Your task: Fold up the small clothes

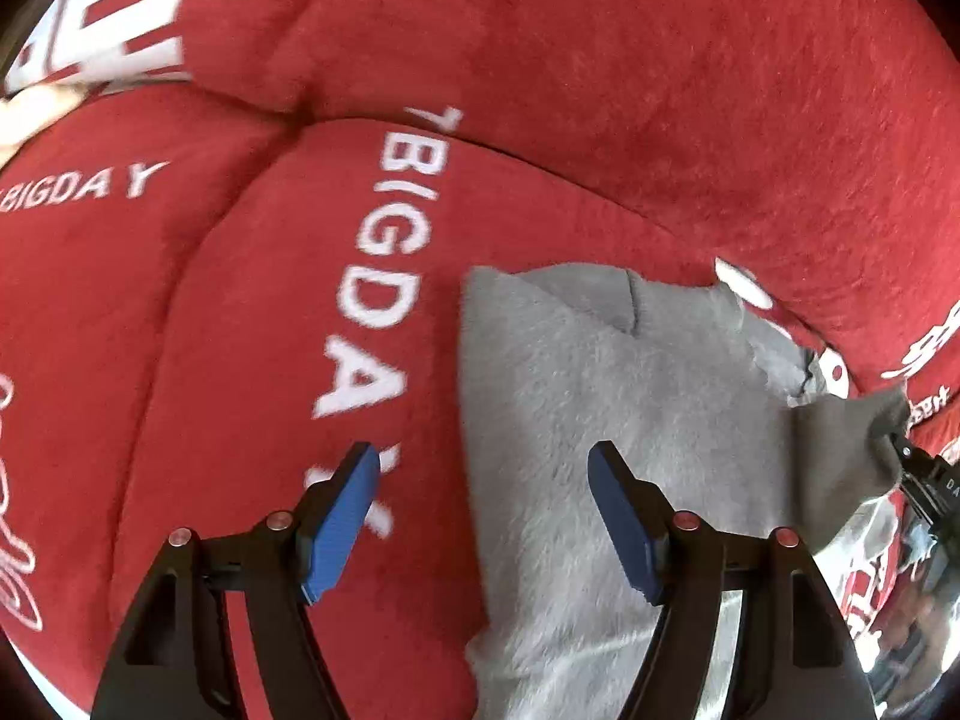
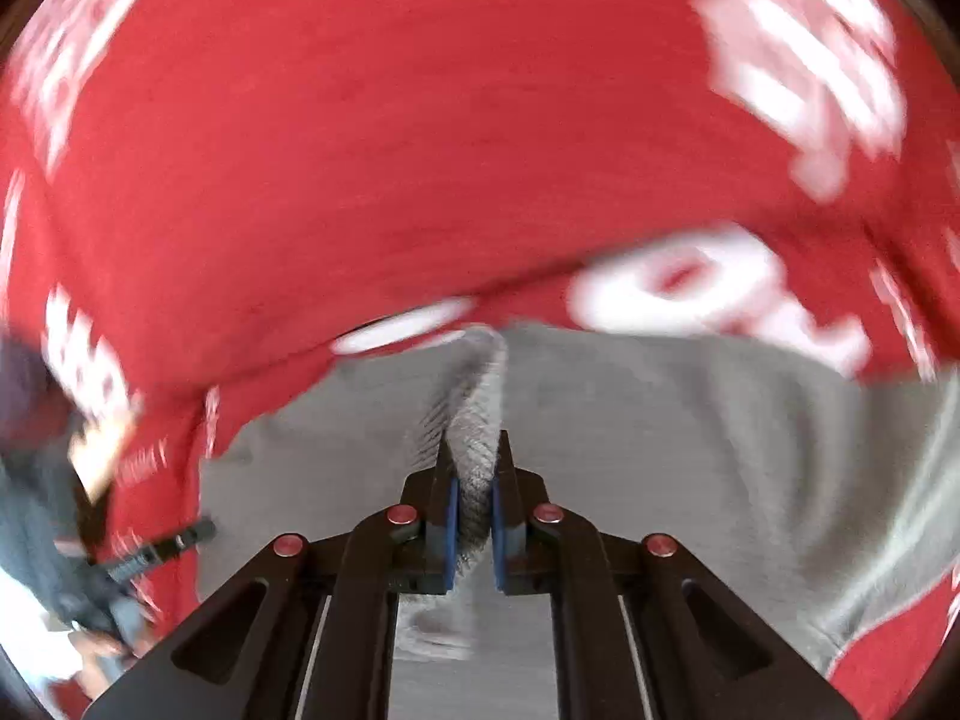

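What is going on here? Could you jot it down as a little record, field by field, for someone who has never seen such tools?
surface: red plush blanket with white BIGDAY lettering
garment: small grey fleece garment, lying on the blanket
left gripper: jaws wide apart, holding nothing, poised over the garment's left edge
right gripper: jaws closed on a ribbed edge of the garment, pinching it up into a ridge
image quality: right wrist view is motion-blurred
fold state: cannot tell

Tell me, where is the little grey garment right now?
The grey garment lies on the red printed blanket, right of the BIGDAY lettering in the left wrist view. The right gripper pinches a fold of it.
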`<state>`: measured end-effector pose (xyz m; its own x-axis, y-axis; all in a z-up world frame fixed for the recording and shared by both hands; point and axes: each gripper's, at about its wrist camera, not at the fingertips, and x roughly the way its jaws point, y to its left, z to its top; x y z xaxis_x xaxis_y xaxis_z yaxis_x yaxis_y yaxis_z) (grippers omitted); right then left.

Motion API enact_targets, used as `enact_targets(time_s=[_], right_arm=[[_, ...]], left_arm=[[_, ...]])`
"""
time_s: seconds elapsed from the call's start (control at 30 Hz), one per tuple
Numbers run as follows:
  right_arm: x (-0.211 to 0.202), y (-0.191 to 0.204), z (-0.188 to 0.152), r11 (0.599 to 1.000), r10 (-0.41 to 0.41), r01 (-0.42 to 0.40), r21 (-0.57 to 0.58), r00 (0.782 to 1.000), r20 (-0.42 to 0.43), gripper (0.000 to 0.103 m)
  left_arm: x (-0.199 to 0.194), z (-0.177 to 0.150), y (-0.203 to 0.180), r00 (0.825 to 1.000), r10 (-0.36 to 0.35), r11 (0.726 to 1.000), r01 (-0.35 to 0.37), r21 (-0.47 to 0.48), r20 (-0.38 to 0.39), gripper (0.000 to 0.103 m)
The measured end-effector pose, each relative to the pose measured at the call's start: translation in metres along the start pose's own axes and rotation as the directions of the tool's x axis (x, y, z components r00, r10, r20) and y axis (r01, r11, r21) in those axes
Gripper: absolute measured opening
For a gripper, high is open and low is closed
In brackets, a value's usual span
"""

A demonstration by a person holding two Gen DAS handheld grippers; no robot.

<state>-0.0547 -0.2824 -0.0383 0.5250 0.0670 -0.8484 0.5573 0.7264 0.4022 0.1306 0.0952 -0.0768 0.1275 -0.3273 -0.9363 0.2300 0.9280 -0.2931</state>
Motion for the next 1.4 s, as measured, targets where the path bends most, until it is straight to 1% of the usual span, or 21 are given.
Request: enact_targets(time_s=[0.1, 0.13, 0.17, 0.23, 0.33, 0.37, 0.4, 0.47, 0.5, 0.6, 0.7, 0.77, 0.8, 0.87, 0.9, 0.93, 1.0, 1.07, 1.23, 1.33, 1.4], right_arm=[[-0.008, -0.069, -0.004, 0.962, 0.06, -0.05, 0.269, 0.998, -0.031, 0.022], [-0.013, -0.081, -0.01, 0.945, 0.101, -0.089, 0.314, 0.995, -0.024, 0.034], [-0.016, -0.085, -0.016, 0.934, 0.139, -0.125, 0.335, 0.99, -0.019, 0.055], [-0.016, -0.088, -0.032, 0.906, 0.237, -0.21, 0.367, 0.971, -0.029, 0.069], [-0.002, -0.084, -0.047, 0.872, 0.298, -0.25, 0.421, 0.953, -0.052, 0.069], [0.007, -0.086, -0.049, 0.849, 0.313, -0.256, 0.462, 0.949, -0.05, 0.068], [0.015, -0.084, -0.05, 0.829, 0.323, -0.265, 0.492, 0.946, -0.036, 0.063], [0.022, -0.082, -0.044, 0.81, 0.322, -0.258, 0.526, 0.946, -0.031, 0.007], [0.02, -0.079, -0.04, 0.814, 0.324, -0.261, 0.518, 0.946, -0.033, 0.007], [-0.002, -0.056, -0.024, 0.9, 0.29, -0.263, 0.348, 0.957, -0.026, 0.007], [0.002, -0.046, -0.022, 0.975, 0.131, -0.112, 0.192, 0.987, -0.094, 0.009], [0.015, -0.058, -0.028, 0.981, 0.023, 0.005, 0.192, 0.989, -0.146, 0.013], [0.013, -0.067, -0.031, 0.973, 0.043, -0.01, 0.233, 0.99, -0.138, 0.013], [-0.001, -0.074, -0.041, 0.939, 0.104, -0.069, 0.338, 0.991, -0.089, 0.041], [-0.004, -0.072, -0.048, 0.927, 0.142, -0.106, 0.359, 0.987, -0.076, 0.05], [-0.008, -0.067, -0.055, 0.915, 0.19, -0.151, 0.373, 0.979, -0.068, 0.054], [-0.012, -0.047, -0.073, 0.882, 0.333, -0.278, 0.38, 0.939, -0.086, 0.054], [0.002, -0.005, -0.095, 0.851, 0.45, -0.373, 0.371, 0.881, -0.147, 0.056], [0.073, 0.105, -0.142, 0.793, 0.592, -0.478, 0.378, 0.752, -0.29, 0.056], [0.117, 0.149, -0.156, 0.765, 0.627, -0.495, 0.412, 0.72, -0.298, 0.056], [0.13, 0.159, -0.155, 0.754, 0.633, -0.483, 0.445, 0.716, -0.295, 0.054]], left_arm=[[0.008, 0.004, -0.004, 1.0, 0.017, 1.0, -0.017, 0.01, -0.006, 0.073], [0.009, 0.005, -0.006, 1.0, 0.019, 1.0, -0.019, 0.015, -0.004, 0.073], [0.009, 0.006, -0.006, 1.0, 0.023, 1.0, -0.022, 0.017, -0.008, 0.073], [0.01, 0.007, -0.007, 0.999, 0.031, 0.999, -0.03, 0.017, -0.018, 0.073], [0.012, 0.01, -0.01, 0.999, 0.045, 0.999, -0.044, 0.03, -0.027, 0.073], [0.012, 0.011, -0.012, 0.998, 0.048, 0.998, -0.047, 0.037, -0.027, 0.064], [0.012, 0.011, -0.016, 0.999, 0.04, 0.998, -0.039, 0.047, -0.026, 0.04], [0.013, 0.01, -0.023, 0.999, 0.03, 0.997, -0.028, 0.069, -0.034, 0.019], [0.01, 0.01, -0.027, 0.999, 0.033, 0.996, -0.031, 0.083, -0.022, 0.009], [-0.001, 0.014, -0.031, 1.0, 0.022, 0.993, -0.023, 0.118, 0.011, 0.009], [0.003, 0.019, -0.024, 0.999, 0.048, 0.989, -0.049, 0.141, 0.012, 0.009], [0.012, 0.019, -0.022, 0.997, 0.082, 0.984, -0.083, 0.156, 0.012, 0.009], [0.013, 0.017, -0.021, 0.996, 0.089, 0.982, -0.091, 0.163, 0.022, 0.009], [0.006, 0.013, -0.018, 0.996, 0.085, 0.985, -0.09, 0.147, 0.037, 0.01], [0.002, 0.011, -0.016, 0.995, 0.091, 0.986, -0.097, 0.133, 0.05, 0.014], [-0.004, 0.009, -0.012, 0.992, 0.111, 0.986, -0.117, 0.122, 0.059, 0.02], [-0.018, 0.004, -0.003, 0.98, 0.181, 0.976, -0.19, 0.104, 0.087, 0.065], [-0.032, -0.001, 0.004, 0.969, 0.214, 0.97, -0.226, 0.087, 0.124, 0.078], [-0.062, -0.024, 0.032, 0.962, 0.248, 0.967, -0.252, 0.024, 0.111, 0.078], [-0.073, -0.041, 0.049, 0.964, 0.249, 0.968, -0.25, 0.0, 0.093, 0.078], [-0.08, -0.056, 0.062, 0.962, 0.257, 0.966, -0.258, -0.009, 0.087, 0.078]])
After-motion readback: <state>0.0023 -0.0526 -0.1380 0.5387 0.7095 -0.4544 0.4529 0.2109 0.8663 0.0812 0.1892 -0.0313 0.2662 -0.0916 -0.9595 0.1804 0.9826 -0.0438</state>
